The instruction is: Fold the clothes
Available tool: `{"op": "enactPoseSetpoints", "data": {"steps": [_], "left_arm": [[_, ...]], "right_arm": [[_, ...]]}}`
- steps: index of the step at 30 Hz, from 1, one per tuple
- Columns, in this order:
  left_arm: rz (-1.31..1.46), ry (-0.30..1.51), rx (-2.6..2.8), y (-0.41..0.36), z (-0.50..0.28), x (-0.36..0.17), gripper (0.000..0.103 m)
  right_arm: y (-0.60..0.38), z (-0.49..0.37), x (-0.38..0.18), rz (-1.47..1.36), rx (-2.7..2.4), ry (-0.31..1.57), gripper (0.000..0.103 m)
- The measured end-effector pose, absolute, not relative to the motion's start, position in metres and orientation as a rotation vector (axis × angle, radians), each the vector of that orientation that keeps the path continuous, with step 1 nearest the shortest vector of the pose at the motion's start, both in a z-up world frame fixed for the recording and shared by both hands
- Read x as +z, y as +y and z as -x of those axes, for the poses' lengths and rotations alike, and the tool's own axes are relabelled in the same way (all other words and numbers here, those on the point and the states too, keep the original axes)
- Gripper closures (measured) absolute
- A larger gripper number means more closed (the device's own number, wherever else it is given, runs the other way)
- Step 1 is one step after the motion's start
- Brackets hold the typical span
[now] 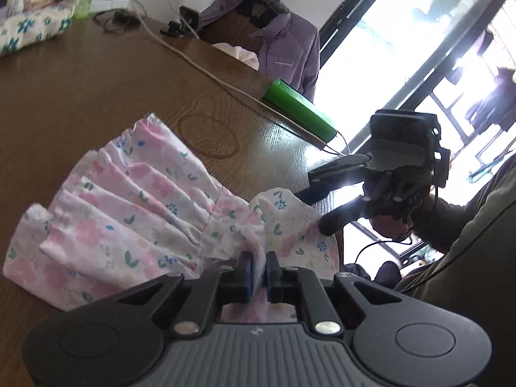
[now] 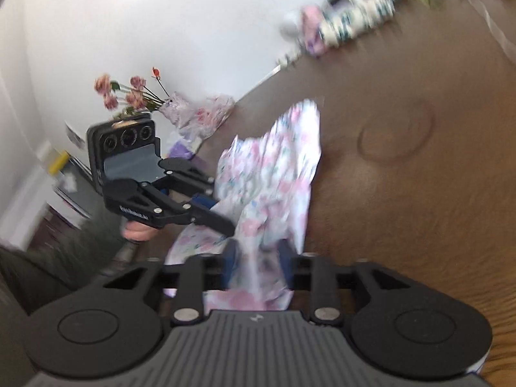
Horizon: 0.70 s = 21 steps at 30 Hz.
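Your left claw (image 1: 258, 269) is clamped shut on a fold of the pink floral garment (image 1: 129, 200), which lies bunched at the near edge of the brown counter (image 1: 96, 90). Your right claw (image 2: 258, 258) stands parted with the same cloth between its pads, not pinching it. A green box (image 1: 300, 109) sits farther along the edge.

Black hand-held gripper (image 1: 259, 269), blue pads (image 1: 249, 271), olive sleeve (image 1: 467, 225).

Home room: brown wooden table (image 1: 96, 80); behind it hung purple jacket (image 1: 283, 48), beside it bright window (image 1: 403, 48); dried flowers (image 2: 129, 93) stood past table's edge.
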<state>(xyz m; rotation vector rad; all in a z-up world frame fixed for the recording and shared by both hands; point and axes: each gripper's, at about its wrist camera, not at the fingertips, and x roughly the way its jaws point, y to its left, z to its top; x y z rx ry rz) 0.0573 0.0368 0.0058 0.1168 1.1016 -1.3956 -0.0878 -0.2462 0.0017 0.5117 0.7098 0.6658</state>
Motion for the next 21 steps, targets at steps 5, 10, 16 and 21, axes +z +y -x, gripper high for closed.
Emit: {"op": "enactPoseSetpoints", "data": {"steps": [5,10,16,21], "left_arm": [[-0.027,1.154,-1.381,0.04,-0.068,-0.007,0.096],[-0.013,1.161,-1.369,0.042,-0.07,-0.009,0.095],[-0.012,1.138,-1.356,0.046,-0.066,-0.01,0.093],[-0.029,1.121,-1.352,0.044,-0.064,-0.009,0.092]], "right_arm": [[-0.236,0.097,0.008,-0.456,0.631,0.64,0.044],[-0.242,0.083,-0.014,-0.672,0.652,0.724,0.098],[-0.254,0.086,-0.009,-0.74,0.667,0.714,0.095],[-0.227,0.11,0.028,-0.348,0.519,0.607,0.03]]}}
